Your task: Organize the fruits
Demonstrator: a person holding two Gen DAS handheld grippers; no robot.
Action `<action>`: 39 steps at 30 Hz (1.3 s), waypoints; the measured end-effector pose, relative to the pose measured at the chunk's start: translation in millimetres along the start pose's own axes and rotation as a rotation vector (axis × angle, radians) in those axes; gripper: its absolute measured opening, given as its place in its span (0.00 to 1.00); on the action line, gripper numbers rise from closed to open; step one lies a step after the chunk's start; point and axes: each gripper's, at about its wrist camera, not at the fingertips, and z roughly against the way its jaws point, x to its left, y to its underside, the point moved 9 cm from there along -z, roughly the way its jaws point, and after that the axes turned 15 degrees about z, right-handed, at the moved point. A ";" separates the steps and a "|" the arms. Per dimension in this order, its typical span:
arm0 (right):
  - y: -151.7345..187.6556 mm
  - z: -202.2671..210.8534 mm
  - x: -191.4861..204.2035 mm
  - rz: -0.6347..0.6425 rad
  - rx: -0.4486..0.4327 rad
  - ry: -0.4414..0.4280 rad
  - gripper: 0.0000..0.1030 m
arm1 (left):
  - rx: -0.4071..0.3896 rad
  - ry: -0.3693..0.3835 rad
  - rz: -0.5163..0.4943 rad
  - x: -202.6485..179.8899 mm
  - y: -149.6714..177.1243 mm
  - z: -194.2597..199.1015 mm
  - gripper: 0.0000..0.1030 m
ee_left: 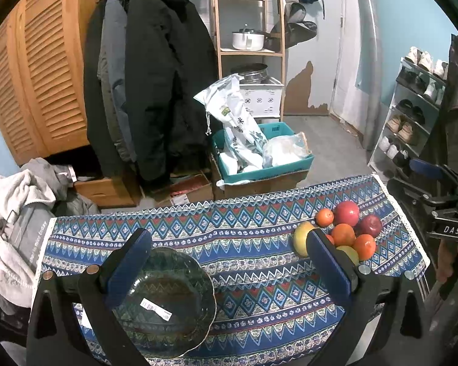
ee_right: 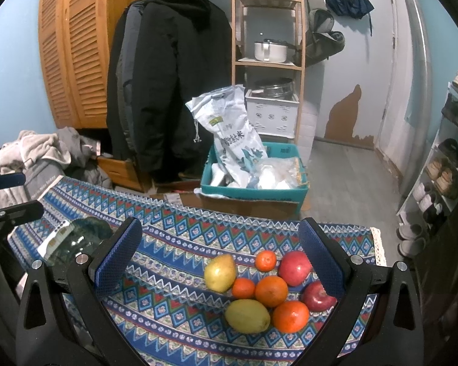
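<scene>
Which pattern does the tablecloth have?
The tablecloth has blue, red and white geometric zigzag and diamond bands; clearest in the right wrist view.

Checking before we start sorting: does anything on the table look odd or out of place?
Mostly no. The fruits lie loose in a cluster on the tablecloth, none in the glass bowl, which still carries a barcode sticker. Nothing looks spilled or broken.

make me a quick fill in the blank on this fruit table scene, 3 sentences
1. The glass bowl holds ____ fruit.
2. The fruit pile sits between the open fingers of the ____ gripper.
3. The tablecloth pattern is mostly ____.

Missing words: no; right; blue
</scene>
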 end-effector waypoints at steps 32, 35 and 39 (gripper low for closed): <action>81.8 -30.8 -124.9 -0.180 0.230 0.125 0.97 | 0.138 0.038 -0.121 -82.1 26.6 -94.4 0.99; 95.5 -42.7 -131.6 -0.184 0.277 0.126 0.97 | 0.175 0.044 -0.105 -85.8 30.8 -109.0 0.99; 113.3 -57.5 -137.4 -0.195 0.334 0.124 0.97 | 0.211 0.039 -0.086 -89.0 35.8 -129.2 0.99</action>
